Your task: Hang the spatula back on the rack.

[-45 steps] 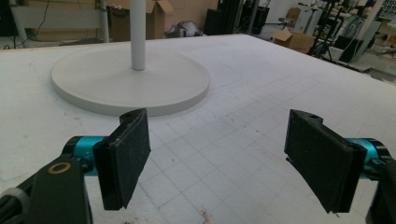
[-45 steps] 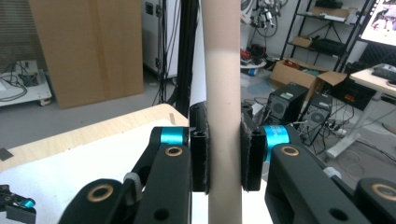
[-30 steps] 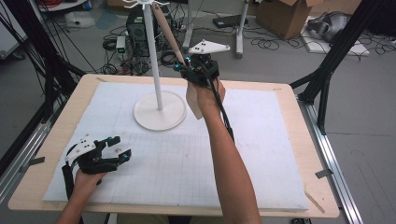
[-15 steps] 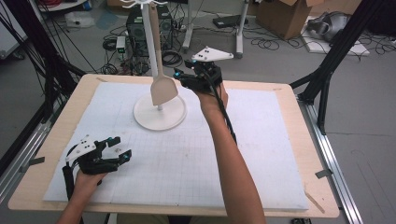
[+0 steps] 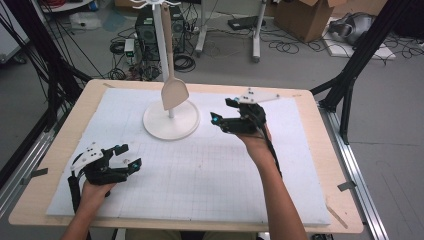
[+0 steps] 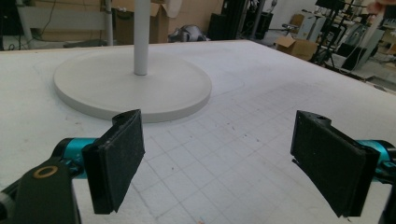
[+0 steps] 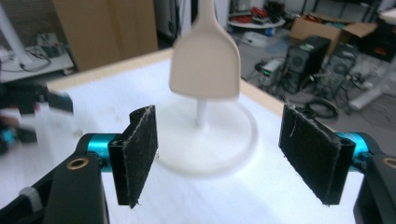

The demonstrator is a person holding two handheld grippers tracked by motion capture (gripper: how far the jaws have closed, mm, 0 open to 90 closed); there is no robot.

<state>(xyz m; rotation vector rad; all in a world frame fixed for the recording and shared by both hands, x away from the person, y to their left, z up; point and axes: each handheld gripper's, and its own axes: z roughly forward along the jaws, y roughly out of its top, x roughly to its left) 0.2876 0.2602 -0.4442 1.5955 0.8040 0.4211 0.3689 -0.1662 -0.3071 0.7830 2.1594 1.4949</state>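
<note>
High view | spatula (image 5: pixel 174 92) hangs on stand (image 5: pixel 171 120) | right claw (image 5: pixel 222 114) at 3 o'clock, just opened wide, empty | left claw (image 5: pixel 129 156) wide, empty

There is 1 wooden desk (image 5: pixel 60 145) carrying 1 white gridded mat (image 5: pixel 200 170). On the mat stands 1 white hook stand (image 5: pixel 171 120) with 1 round base, and 1 pale spatula (image 5: pixel 174 92) hangs from it. There are 2 claws: 1 left claw (image 5: pixel 131 156) and 1 right claw (image 5: pixel 220 111), each with 2 black padded jaws. 2 forearms come in from below.
</note>
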